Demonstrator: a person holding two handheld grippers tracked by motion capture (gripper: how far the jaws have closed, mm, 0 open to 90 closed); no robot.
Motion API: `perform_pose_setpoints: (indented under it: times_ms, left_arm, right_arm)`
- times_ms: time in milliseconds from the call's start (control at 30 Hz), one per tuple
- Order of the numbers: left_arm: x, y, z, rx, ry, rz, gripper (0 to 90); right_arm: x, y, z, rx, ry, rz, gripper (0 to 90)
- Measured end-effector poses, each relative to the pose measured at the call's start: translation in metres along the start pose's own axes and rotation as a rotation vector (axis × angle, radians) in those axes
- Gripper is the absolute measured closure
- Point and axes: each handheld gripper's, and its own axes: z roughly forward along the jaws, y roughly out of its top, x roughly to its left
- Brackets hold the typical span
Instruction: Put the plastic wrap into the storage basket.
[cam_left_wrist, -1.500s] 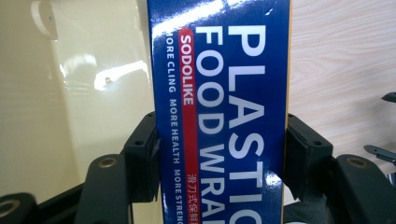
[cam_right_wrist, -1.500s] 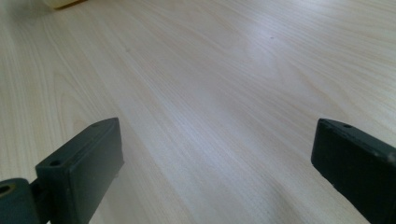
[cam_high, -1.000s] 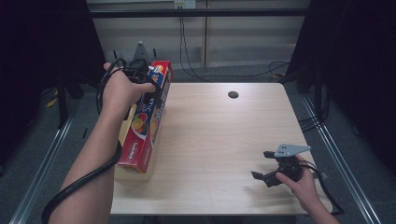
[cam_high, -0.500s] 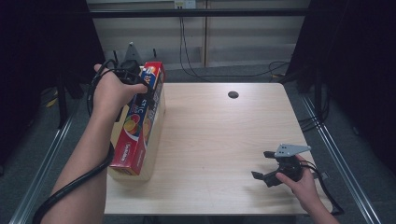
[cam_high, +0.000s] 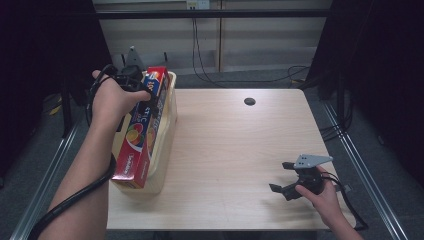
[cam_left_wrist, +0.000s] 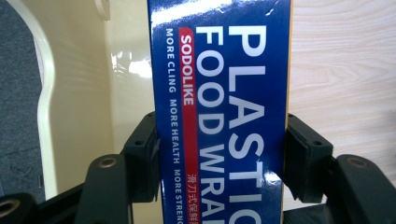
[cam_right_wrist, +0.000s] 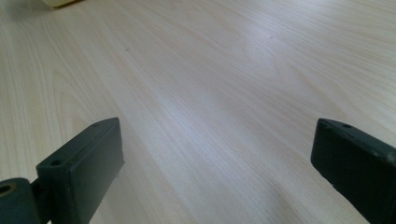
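Left gripper is clamped across the width of the plastic wrap box, both pads pressed against its long sides, near the far end of the box. The box lies lengthwise, tilted, in a cream-coloured tray at the left edge of the wooden table, its near end at the tray's near rim. Right gripper rests low over the table's near right corner, jaws wide apart with nothing but bare tabletop between them, well apart from box and tray.
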Motion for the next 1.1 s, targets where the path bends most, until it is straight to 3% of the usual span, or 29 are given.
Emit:
perform_pose_setpoints:
  times_ms: [567,1100]
  left_arm:
    - [0.016,-0.004,0.002,0.000,0.014,-0.018,39.6]
    - [0.023,-0.004,0.029,0.036,0.024,-0.028,39.5]
  right_arm:
    - [0.001,0.000,0.001,0.001,0.003,-0.002,2.4]
    - [0.001,0.000,0.001,0.002,0.006,0.001,2.4]
